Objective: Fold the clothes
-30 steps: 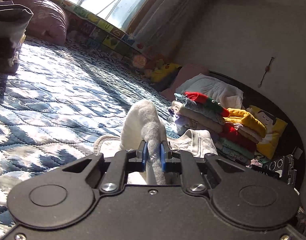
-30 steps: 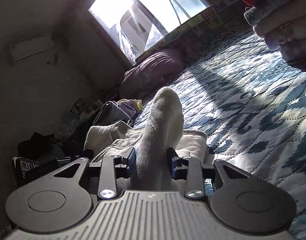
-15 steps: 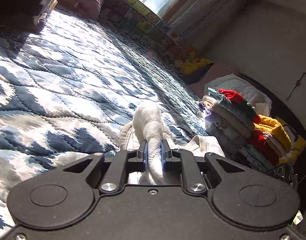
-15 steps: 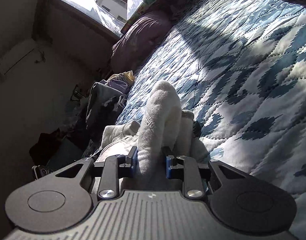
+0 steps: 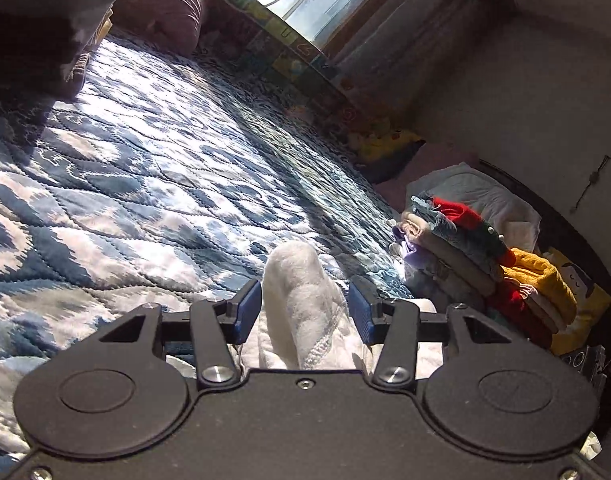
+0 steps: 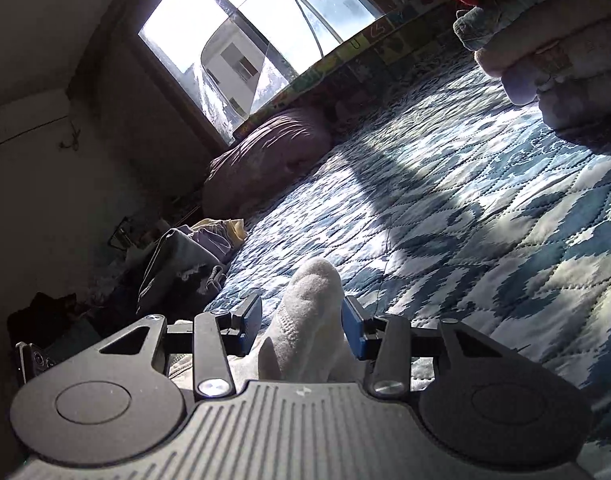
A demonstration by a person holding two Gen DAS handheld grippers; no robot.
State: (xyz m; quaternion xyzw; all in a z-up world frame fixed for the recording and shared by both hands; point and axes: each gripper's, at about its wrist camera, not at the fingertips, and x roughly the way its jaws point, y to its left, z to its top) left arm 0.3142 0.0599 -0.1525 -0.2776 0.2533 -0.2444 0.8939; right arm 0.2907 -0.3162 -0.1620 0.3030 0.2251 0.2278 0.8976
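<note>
A garment (image 5: 301, 304) lay on the quilt (image 5: 145, 184) at the bed's near edge. A stack of folded clothes (image 5: 477, 264) sat at the right edge, a pillow (image 6: 265, 160) at the far edge beneath the window (image 6: 257, 40).

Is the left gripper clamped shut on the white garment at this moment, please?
No, the left gripper is open, with gaps between its blue pads and the white garment.
</note>
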